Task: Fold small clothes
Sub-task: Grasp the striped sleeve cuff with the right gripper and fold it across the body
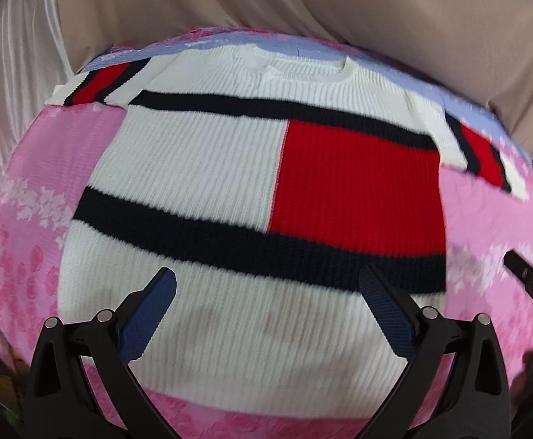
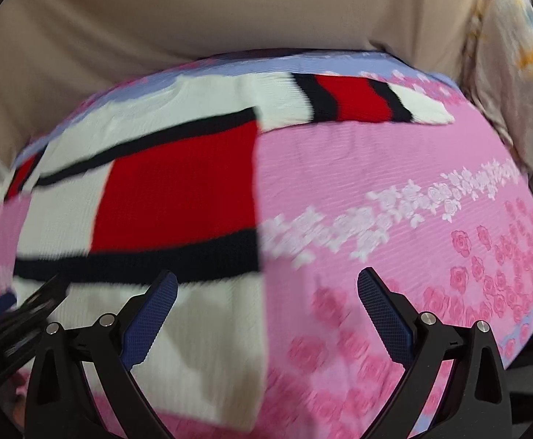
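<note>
Four fingers (image 1: pixel 164 300), seemingly one sweater (image 1: pixel 230 153).

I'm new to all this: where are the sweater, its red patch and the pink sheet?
sweater (image 1: pixel 193 161): left wrist view, white chest.
red patch (image 1: pixel 358 183): left wrist view, its middle.
pink sheet (image 2: pixel 358 161): right wrist view, bare part.

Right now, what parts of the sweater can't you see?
- Left wrist view: sweater bottom hem, hidden behind the left tool.
- Right wrist view: sweater's left side, cut off by the picture edge; everything smeared by motion blur.
- Sweater's underside: against the pink cover in both views.
</note>
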Demonstrator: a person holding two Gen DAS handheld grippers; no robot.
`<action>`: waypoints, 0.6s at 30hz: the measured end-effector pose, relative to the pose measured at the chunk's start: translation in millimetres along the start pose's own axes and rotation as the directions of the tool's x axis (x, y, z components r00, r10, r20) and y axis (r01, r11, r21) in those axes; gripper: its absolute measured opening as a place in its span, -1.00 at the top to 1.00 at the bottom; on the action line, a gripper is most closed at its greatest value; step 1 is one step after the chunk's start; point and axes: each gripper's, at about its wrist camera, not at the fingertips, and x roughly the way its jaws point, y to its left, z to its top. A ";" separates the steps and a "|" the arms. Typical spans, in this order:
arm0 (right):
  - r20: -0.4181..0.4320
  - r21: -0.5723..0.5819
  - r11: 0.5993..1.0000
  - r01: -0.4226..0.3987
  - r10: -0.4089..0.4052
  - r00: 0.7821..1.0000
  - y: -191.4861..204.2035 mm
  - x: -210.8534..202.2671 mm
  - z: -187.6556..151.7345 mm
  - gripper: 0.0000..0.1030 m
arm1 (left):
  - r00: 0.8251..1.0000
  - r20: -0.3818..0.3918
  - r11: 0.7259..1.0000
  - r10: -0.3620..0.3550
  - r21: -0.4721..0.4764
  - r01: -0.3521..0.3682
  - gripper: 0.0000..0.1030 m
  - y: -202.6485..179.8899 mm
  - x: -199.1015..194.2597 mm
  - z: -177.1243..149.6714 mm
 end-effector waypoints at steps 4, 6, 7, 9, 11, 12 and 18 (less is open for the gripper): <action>0.014 0.335 0.942 -0.034 0.031 0.999 -122.0 55.1 82.9 -0.82 | 0.999 0.042 1.000 -0.018 -0.011 0.019 -0.90 -14.7 11.0 22.9; 0.041 0.422 0.907 -0.007 -0.012 0.999 -174.4 81.0 120.6 -0.69 | 0.999 0.047 1.000 -0.027 -0.011 0.027 -0.90 -24.0 19.5 31.6; 0.046 0.435 0.900 0.021 -0.046 0.998 -198.9 96.8 141.5 -0.66 | 0.998 0.047 0.999 -0.032 -0.011 0.032 -0.90 -28.0 23.6 35.2; 0.043 0.459 0.888 0.042 -0.069 0.997 -234.7 124.2 170.5 -0.62 | 0.998 0.048 0.999 -0.043 -0.007 0.044 -0.90 -37.5 30.1 40.0; 0.045 0.498 0.867 0.009 -0.037 0.998 -260.8 146.7 187.6 -0.54 | 0.998 0.052 0.999 -0.041 -0.001 0.042 -0.90 -43.2 34.4 42.0; 0.048 0.514 0.858 -0.006 -0.022 0.999 -271.0 155.0 193.5 -0.51 | 0.998 0.052 0.999 -0.046 0.004 0.045 -0.90 -46.3 36.7 42.3; 0.079 0.523 0.850 -0.062 0.025 0.997 -278.8 184.9 213.9 0.10 | 0.999 0.036 0.999 -0.040 0.014 0.040 -0.90 -45.8 46.2 40.5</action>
